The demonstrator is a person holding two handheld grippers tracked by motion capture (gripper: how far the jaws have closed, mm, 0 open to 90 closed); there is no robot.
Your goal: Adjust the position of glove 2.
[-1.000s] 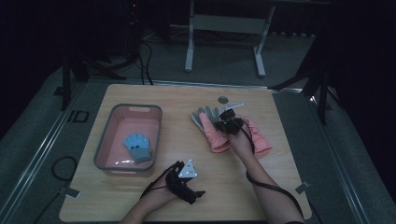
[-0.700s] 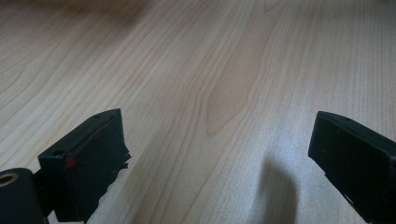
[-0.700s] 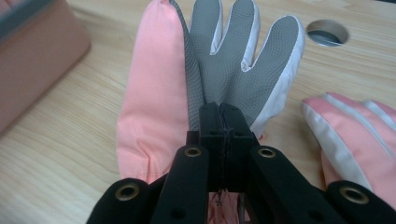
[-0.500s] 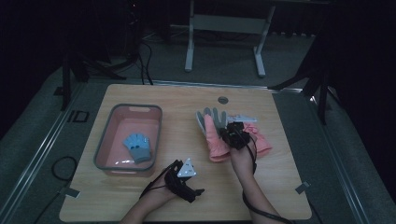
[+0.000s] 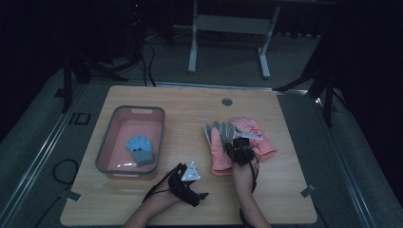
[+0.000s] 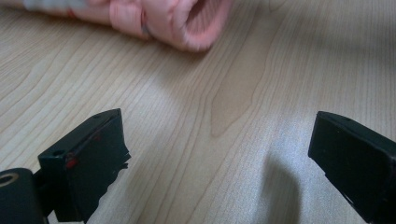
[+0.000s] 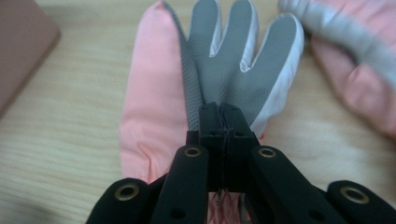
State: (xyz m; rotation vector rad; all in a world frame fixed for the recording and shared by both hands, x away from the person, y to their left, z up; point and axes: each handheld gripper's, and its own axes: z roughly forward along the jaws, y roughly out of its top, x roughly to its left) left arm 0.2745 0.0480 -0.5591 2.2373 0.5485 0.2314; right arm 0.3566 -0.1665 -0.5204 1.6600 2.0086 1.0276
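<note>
Here, on the wooden table (image 5: 190,107) in a dark room, right gripper (image 7: 219,114) jaws clench the grey-palmed glove (image 7: 233,60), left gripper (image 6: 215,154) jaws released.

My jaws stand wide apart, low over the pale wooden counter (image 6: 233,93), with bare wood grain between them. Well ahead of them, toward my left jaw's side, lies a pink glove (image 6: 173,21), its ribbed cuff opening facing me.
</note>
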